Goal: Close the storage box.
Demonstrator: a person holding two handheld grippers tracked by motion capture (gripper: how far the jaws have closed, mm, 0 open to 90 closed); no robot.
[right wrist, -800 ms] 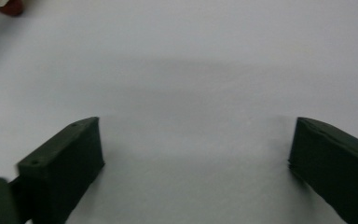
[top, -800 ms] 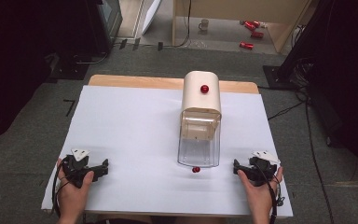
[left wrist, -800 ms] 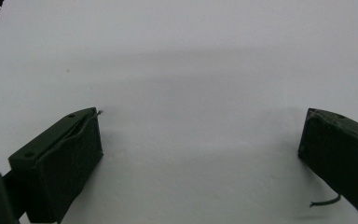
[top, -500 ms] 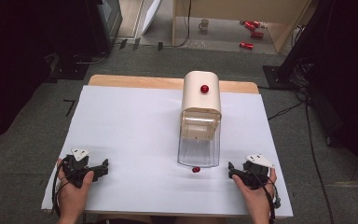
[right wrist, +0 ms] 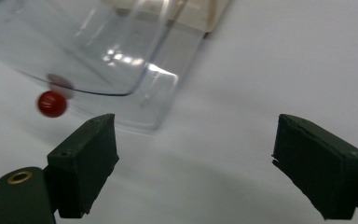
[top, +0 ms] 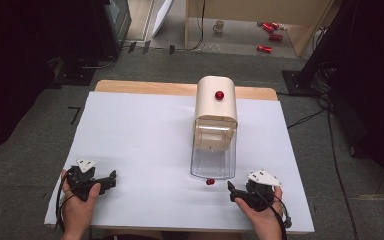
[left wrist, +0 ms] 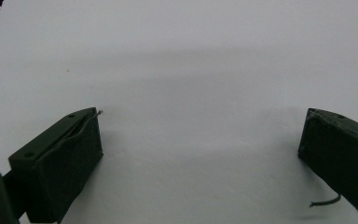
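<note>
A cream box (top: pixel 216 102) with a red knob (top: pixel 219 95) on top stands at the middle of the white table (top: pixel 145 145). Its clear plastic drawer (top: pixel 213 157) is pulled out toward me and appears in the right gripper view as clear drawer (right wrist: pixel 98 51). A small red ball (top: pixel 210 182) lies on the table just in front of the drawer, seen again as red ball (right wrist: pixel 52 103). My right gripper (top: pixel 234 191) is open, close to the right of the ball, nothing between its jaws. My left gripper (top: pixel 111 178) rests open at the near left over bare table.
The table's wooden edge (top: pixel 145 88) shows at the back. Beyond it, on the floor, stand a mug (top: pixel 219 26) and red cans (top: pixel 269 31). Dark equipment and cables (top: pixel 305 119) flank the table.
My right gripper has slid left along the near edge toward the red ball and the drawer. The left gripper has stayed put.
</note>
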